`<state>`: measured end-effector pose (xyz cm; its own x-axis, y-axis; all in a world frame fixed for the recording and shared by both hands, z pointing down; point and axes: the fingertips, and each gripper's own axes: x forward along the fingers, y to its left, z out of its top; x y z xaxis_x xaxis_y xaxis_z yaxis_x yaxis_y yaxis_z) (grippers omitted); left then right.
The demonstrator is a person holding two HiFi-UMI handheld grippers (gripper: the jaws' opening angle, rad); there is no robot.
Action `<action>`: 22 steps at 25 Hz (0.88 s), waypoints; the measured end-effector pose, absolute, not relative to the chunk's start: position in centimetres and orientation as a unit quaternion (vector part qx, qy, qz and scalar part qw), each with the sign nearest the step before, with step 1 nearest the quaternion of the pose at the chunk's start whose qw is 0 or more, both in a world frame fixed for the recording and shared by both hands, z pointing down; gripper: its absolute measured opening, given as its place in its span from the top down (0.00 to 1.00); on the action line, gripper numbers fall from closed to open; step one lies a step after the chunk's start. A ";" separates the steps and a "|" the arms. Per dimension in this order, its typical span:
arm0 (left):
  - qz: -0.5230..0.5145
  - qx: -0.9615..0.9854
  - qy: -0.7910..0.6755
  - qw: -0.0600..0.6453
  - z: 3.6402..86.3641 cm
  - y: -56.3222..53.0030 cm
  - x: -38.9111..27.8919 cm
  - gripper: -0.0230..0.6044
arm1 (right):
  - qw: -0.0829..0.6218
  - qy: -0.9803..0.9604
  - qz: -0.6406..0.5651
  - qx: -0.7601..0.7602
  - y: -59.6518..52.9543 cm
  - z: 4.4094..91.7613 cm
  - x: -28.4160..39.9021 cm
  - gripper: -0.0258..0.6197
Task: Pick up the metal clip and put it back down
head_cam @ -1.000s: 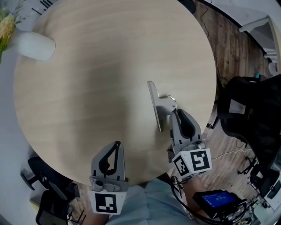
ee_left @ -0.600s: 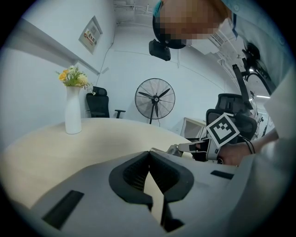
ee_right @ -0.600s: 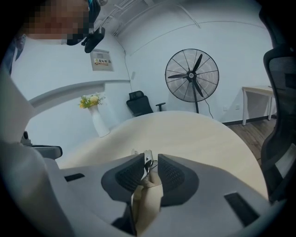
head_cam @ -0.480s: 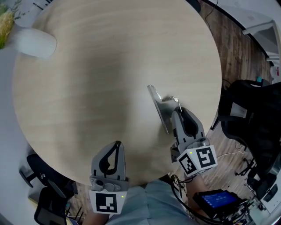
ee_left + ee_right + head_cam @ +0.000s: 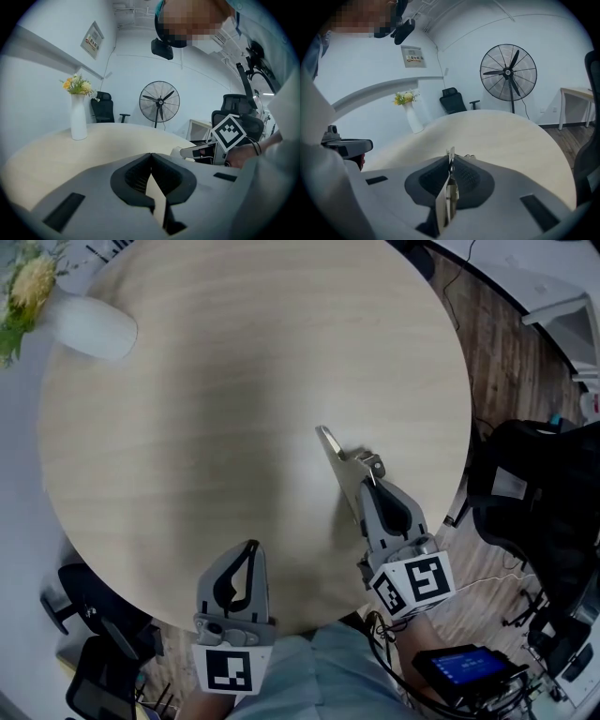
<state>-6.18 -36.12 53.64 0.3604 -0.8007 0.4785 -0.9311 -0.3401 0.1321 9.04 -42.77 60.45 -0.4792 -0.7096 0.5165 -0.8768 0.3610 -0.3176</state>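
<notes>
**Item: metal clip, mid-task**

**Progress.** We log the pick-up as under way. The right gripper [image 5: 367, 486] has the metal clip [image 5: 337, 463] in its grasp, so we judge the reach and the closing done. From the head view we cannot tell whether the clip has left the round table [image 5: 234, 399] or one edge rests on the wood. What remains, as we read it, is the lift (if not yet made), the lowering and the release.

**Right gripper.** In the right gripper view the jaws are clenched on the clip [image 5: 448, 190]. Its thin metal plate stands on edge between the two ribbed pads and pokes out past the tips.

**Clip, position.** It sits over the table's near right part. The long plate runs slantwise, away from the person and to the left. The small wire handle lies at its right side, just ahead of the gripper's tips.

**Left gripper.** The left gripper [image 5: 250, 549] is at the table's near edge, well apart from the clip. In its own view the jaws meet at the tips with nothing between them.

**Also on the table.** A white vase [image 5: 94, 326] with flowers stands at the far left rim.
</notes>
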 end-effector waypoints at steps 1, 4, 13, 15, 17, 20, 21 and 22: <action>0.165 0.802 -0.541 0.193 53.3 -36.0 -5.9 0.93 | 0.147 -0.814 0.284 0.484 -42.6 60.2 8.8 0.87; 0.160 0.804 -0.541 0.186 51.6 -35.2 -4.9 0.93 | 0.144 -0.819 0.285 0.478 -41.5 58.8 8.9 0.87; 0.143 0.807 -0.557 0.135 44.6 -31.1 -0.6 0.93 | 0.090 -0.830 0.252 0.490 -37.1 50.9 12.8 0.88; 0.130 0.806 -0.563 0.126 42.6 -29.8 0.5 0.93 | 0.079 -0.832 0.241 0.494 -35.4 48.7 14.0 0.88; 0.111 0.808 -0.565 0.121 40.5 -28.2 1.8 0.93 | 0.068 -0.832 0.233 0.499 -33.4 46.8 15.5 0.88; 0.094 0.815 -0.562 0.104 37.7 -25.4 4.0 0.93 | 0.055 -0.835 0.222 0.501 -30.0 44.1 17.6 0.88; 0.091 0.818 -0.560 0.096 36.7 -24.4 4.9 0.93 | 0.051 -0.835 0.218 0.503 -28.8 43.1 18.3 0.88; 0.087 0.821 -0.557 0.089 35.7 -23.3 5.7 0.93 | 0.047 -0.836 0.213 0.504 -27.6 42.2 18.9 0.88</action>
